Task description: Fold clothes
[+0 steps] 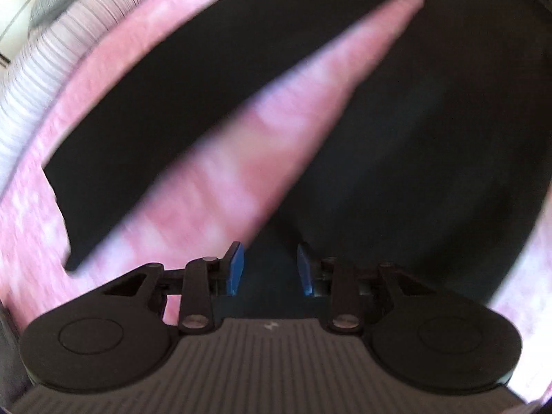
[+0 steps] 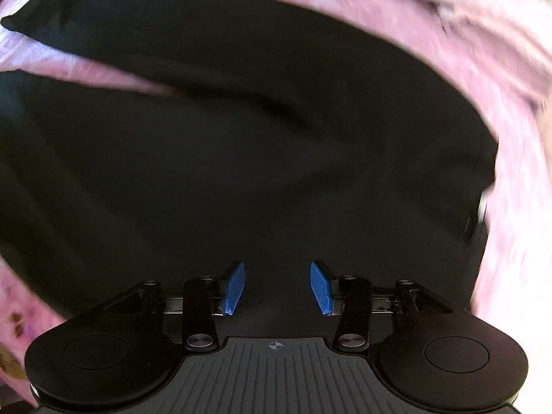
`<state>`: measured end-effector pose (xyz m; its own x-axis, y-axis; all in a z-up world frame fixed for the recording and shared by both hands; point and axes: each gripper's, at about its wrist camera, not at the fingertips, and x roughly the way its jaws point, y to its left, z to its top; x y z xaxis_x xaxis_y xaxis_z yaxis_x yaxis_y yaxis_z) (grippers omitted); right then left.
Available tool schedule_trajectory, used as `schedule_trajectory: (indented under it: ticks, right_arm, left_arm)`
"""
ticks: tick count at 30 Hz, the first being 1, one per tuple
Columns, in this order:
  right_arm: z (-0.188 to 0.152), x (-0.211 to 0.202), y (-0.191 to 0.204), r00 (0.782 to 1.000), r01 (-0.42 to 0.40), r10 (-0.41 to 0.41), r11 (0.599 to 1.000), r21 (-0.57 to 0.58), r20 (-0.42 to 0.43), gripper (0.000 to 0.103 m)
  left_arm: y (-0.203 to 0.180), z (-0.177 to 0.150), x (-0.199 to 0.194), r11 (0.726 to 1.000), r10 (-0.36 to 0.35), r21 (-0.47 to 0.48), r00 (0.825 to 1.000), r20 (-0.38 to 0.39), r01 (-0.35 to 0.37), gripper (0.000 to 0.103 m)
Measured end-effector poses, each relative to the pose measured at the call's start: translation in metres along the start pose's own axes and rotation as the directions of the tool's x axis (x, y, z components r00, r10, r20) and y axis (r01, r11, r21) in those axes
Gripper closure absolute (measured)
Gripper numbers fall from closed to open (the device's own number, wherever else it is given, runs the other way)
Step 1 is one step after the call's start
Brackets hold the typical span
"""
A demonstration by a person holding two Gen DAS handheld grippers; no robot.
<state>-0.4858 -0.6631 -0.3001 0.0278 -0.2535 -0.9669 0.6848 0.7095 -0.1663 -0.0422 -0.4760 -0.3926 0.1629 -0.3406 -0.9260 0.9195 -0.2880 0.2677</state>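
A black garment [image 1: 396, 145] lies spread on a pink bedspread [image 1: 241, 179]. In the left wrist view one long black part [image 1: 165, 110], a leg or sleeve, splits off to the left, leaving a pink wedge between it and the main body. My left gripper [image 1: 270, 269] hovers open over the black cloth's near edge, blue pads apart, nothing between them. In the right wrist view the black garment [image 2: 258, 158] fills most of the frame, with a long part [image 2: 103, 27] reaching far left. My right gripper [image 2: 277, 286] is open just above the fabric, holding nothing.
The pink bedspread [image 2: 483, 69] surrounds the garment on all sides. A pale ribbed fabric [image 1: 51, 55] and a grey item [image 1: 55, 3] lie beyond the bedspread at the far left in the left wrist view. Both views are motion-blurred.
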Motion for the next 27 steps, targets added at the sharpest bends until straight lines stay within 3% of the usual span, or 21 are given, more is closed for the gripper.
schedule_trajectory:
  ticks: [3, 6, 10, 15, 18, 21, 23, 27]
  right_arm:
    - [-0.016, 0.002, 0.012, 1.000, -0.010, 0.013, 0.995, 0.098, -0.028, 0.057]
    - [-0.016, -0.014, 0.033, 1.000, -0.025, 0.026, 0.990, 0.140, -0.003, 0.057]
    - [-0.013, -0.037, 0.062, 0.998, -0.047, 0.041, 0.981, 0.187, 0.037, 0.057]
    - [-0.007, -0.049, 0.100, 0.995, -0.095, 0.088, 0.979, 0.178, 0.047, 0.056]
    - [-0.002, -0.053, 0.121, 0.993, -0.107, 0.101, 0.988, 0.115, 0.055, 0.056]
    - [-0.003, -0.054, 0.133, 0.990, -0.135, 0.131, 0.989, 0.063, 0.059, 0.056]
    - [-0.003, -0.052, 0.140, 0.988, -0.142, 0.140, 0.989, 0.029, 0.059, 0.056]
    - [-0.009, -0.050, 0.152, 0.989, -0.136, 0.138, 0.990, -0.028, 0.061, 0.056]
  left_arm:
    - [-0.004, -0.020, -0.005, 0.999, 0.021, -0.046, 1.000, -0.013, -0.021, 0.074]
    - [0.011, -0.037, -0.022, 0.989, 0.056, -0.132, 0.997, -0.052, -0.063, 0.073]
    - [0.031, -0.078, -0.049, 0.953, 0.073, -0.288, 0.992, -0.100, -0.099, 0.074]
    - [0.028, -0.127, -0.034, 0.946, 0.042, -0.305, 0.977, -0.209, -0.106, 0.073]
    - [0.014, -0.134, -0.043, 0.970, 0.098, -0.209, 0.984, -0.149, -0.128, 0.073]
    - [0.002, -0.125, -0.059, 0.987, 0.154, -0.056, 0.988, -0.004, -0.154, 0.072]
    - [0.010, -0.108, -0.059, 0.992, 0.111, -0.074, 0.992, 0.062, -0.106, 0.069]
    - [0.029, -0.059, -0.033, 0.981, -0.028, -0.186, 0.992, 0.121, 0.050, 0.069]
